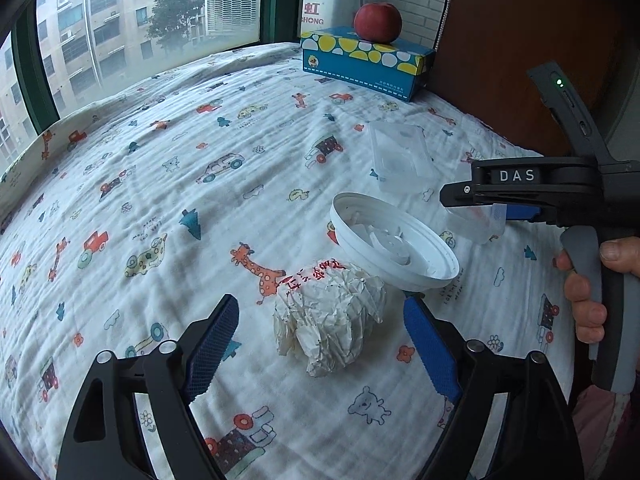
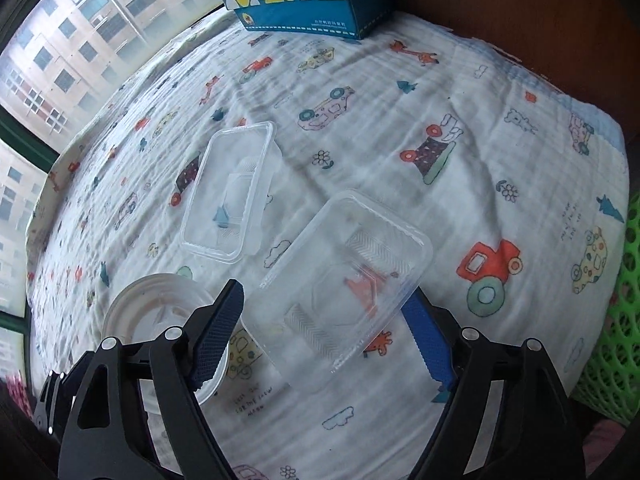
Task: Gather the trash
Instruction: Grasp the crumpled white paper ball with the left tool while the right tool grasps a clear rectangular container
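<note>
Between the blue pads of the left gripper (image 1: 320, 302), jaws spread wide: a crumpled paper ball (image 1: 328, 320) with red print, resting on the cloth, clear of both pads and not yet grasped. Just beyond it, touching or nearly so, a white round lid (image 1: 392, 240), tipped up on one edge with its hollow side showing.

To the right of that, the right gripper (image 2: 325, 293), gripped by a person's hand (image 1: 588, 300), straddling a clear plastic container (image 2: 344, 280). Jaws well apart, container lying tilted between them, one corner against the right pad; impossible to say through the see-through plastic whether both pads actually press, so possibly only framed rather than clamped. Farther on, a second clear plastic tray (image 2: 232, 192), open side up, apart from the first and untouched.

As for progress: barely begun, by the look of it. Four pieces of rubbish on the bed surface, none lifted clear, none seen inside the green mesh basket (image 2: 616, 320) at the right edge, most likely the bin for them. Left to do: closing on the paper and the container, carrying both over, then the lid and the far tray.

Underneath everything, a soft white muslin cloth (image 1: 160, 184) printed with cars, giraffes and trees, rumpled in shallow folds. At the far corner, a blue tissue box (image 1: 360, 60) with a red apple (image 1: 377, 22) on top, hardly trash. Beyond, a green-framed window (image 1: 140, 20) onto apartment blocks; to the right, a dark wooden panel (image 1: 500, 20).
</note>
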Motion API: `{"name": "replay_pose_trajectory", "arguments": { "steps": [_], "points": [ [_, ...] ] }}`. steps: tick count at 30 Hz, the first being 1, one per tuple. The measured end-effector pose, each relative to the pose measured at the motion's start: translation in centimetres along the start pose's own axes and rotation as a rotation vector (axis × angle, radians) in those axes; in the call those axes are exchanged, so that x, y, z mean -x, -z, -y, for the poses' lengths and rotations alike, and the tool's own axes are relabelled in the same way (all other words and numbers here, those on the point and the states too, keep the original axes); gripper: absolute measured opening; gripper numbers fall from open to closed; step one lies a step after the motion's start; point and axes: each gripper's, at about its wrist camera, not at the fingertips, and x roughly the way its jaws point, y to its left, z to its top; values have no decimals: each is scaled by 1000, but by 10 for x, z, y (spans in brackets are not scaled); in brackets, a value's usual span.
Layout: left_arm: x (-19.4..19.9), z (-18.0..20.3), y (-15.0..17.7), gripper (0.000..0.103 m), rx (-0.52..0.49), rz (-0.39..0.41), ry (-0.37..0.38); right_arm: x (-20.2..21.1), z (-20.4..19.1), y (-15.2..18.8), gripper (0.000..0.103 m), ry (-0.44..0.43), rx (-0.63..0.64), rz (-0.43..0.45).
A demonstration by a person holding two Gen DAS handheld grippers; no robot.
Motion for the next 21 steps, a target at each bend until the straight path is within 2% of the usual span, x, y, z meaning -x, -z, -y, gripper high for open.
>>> {"name": "replay_pose_trajectory", "arguments": {
  "steps": [1, 2, 3, 4, 6, 10, 13, 15, 16, 21],
  "points": [
    [-2, 0, 0, 74, 2, -6, -1, 2, 0, 0, 70, 5, 4, 10],
    [-4, -1, 0, 70, 4, -11, 1, 5, 0, 1, 57, 10, 9, 16],
    [-5, -1, 0, 66, 6, -14, 1, 6, 2, 1, 50, 2, 11, 10],
    [-7, -1, 0, 64, 9, -17, 1, 5, 4, 2, 49, -10, 10, -3],
    [-9, -1, 1, 53, 11, -20, 13, 6, 8, 5, 39, -26, 12, -8],
    [-7, 2, 3, 48, 6, -15, 5, 6, 14, 8, 39, -40, 0, -7],
    [-3, 1, 4, 46, 16, -14, 4, 9, 18, 8, 42, -60, -35, 4],
    [1, -1, 6, 46, 22, -10, 2, 13, 21, 9, 66, -96, -64, 7],
    [4, -3, 6, 46, 24, -6, 2, 15, 19, 8, 70, -100, -67, 11],
    [20, -8, 8, 45, 23, 17, -2, 13, 8, 1, 76, -84, -101, 14]
  ]
}}
